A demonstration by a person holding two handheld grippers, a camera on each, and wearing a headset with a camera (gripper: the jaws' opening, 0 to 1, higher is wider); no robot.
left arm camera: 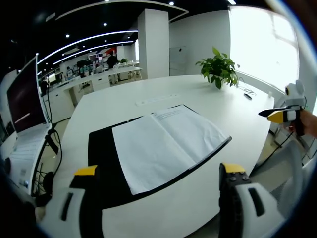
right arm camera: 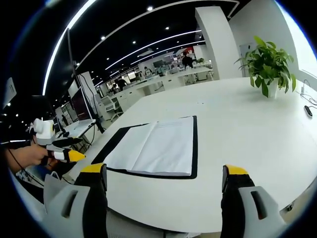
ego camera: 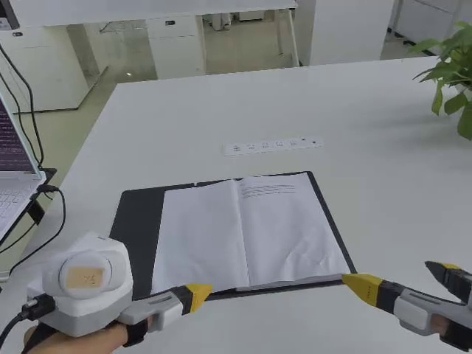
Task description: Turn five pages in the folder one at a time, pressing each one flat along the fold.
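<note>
Black folder (ego camera: 136, 221) open near table (ego camera: 221, 103) edge

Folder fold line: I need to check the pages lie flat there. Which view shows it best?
Head view: the folder lies square on, with the fold clear down the middle. The gripper views show it smaller, slanted and fisheye-bent.

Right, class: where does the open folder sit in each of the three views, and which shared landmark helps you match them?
Head view: the folder lies open at lower centre.
Left gripper view: the folder is at centre, turned at an angle.
Right gripper view: the folder is just left of centre.
Shared landmark: the potted plant, beyond the folder at upper right in every view.
</note>
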